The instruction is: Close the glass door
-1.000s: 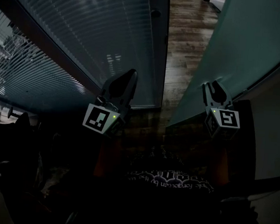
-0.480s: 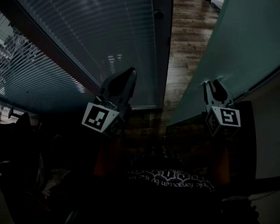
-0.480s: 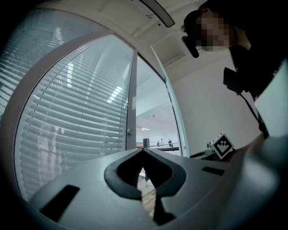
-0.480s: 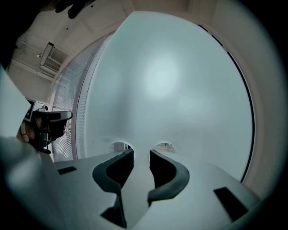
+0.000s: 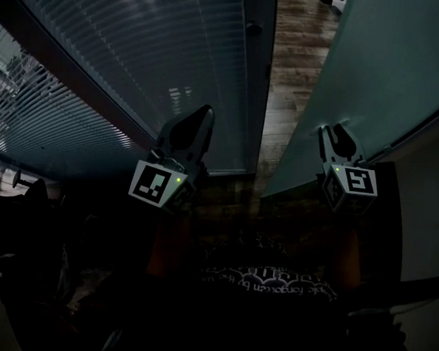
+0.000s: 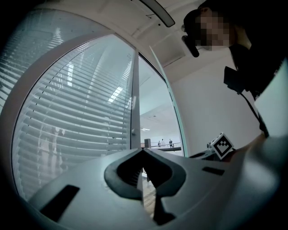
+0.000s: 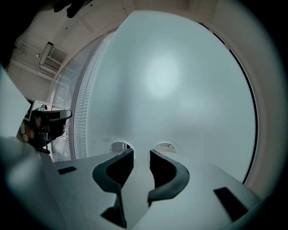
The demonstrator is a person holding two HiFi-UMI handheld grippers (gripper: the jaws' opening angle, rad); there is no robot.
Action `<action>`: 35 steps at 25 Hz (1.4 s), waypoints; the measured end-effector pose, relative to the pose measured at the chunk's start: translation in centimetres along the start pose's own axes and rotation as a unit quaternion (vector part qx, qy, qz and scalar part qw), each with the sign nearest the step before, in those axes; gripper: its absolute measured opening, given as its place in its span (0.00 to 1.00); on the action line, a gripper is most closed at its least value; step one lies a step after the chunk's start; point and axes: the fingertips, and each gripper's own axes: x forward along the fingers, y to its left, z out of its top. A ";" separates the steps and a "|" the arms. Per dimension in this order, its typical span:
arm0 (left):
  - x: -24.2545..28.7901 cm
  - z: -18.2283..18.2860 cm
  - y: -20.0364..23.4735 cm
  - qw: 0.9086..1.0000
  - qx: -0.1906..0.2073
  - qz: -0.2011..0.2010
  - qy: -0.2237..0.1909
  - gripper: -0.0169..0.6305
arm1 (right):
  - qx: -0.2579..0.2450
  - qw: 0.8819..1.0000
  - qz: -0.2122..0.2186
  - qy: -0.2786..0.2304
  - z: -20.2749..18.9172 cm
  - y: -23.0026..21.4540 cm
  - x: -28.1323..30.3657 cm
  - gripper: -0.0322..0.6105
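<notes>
The frosted glass door [image 5: 387, 63] stands ajar on the right and fills the right gripper view [image 7: 171, 81]. My right gripper [image 5: 336, 130] has its tips at the door's face, low down near its free edge. Its jaws [image 7: 137, 152] stand apart with nothing between them. My left gripper [image 5: 203, 114] hangs in front of the fixed glass panel with blinds [image 5: 138, 51], its jaws shut and empty [image 6: 143, 152]. The grey door post [image 5: 251, 75] with a round knob [image 5: 253, 28] stands just right of that gripper. A strip of wooden floor [image 5: 297, 56] shows between post and door.
A white wall [image 5: 430, 195] runs along the right, behind the door. Through the open doorway [image 6: 157, 126] I see a bright hall with distant people. The blinds panel [image 6: 76, 112] closes off the whole left side. My dark clothing fills the bottom of the head view.
The strip of floor between the door post and the door's edge has narrowed a little. Both grippers hold about the same place in the head view.
</notes>
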 end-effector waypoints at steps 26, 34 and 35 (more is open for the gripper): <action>4.3 -0.8 6.6 1.000 -0.001 -0.016 -0.007 0.03 | 0.004 1.000 -0.020 -0.002 0.8 0.2 7.5 0.22; 4.2 -0.9 6.8 1.000 -0.004 -0.007 -0.005 0.03 | 0.010 1.000 -0.020 0.001 0.6 -0.2 7.7 0.22; 4.2 -0.9 6.8 1.000 -0.003 -0.005 -0.004 0.03 | 0.009 1.000 -0.018 -0.001 0.7 -0.1 7.7 0.22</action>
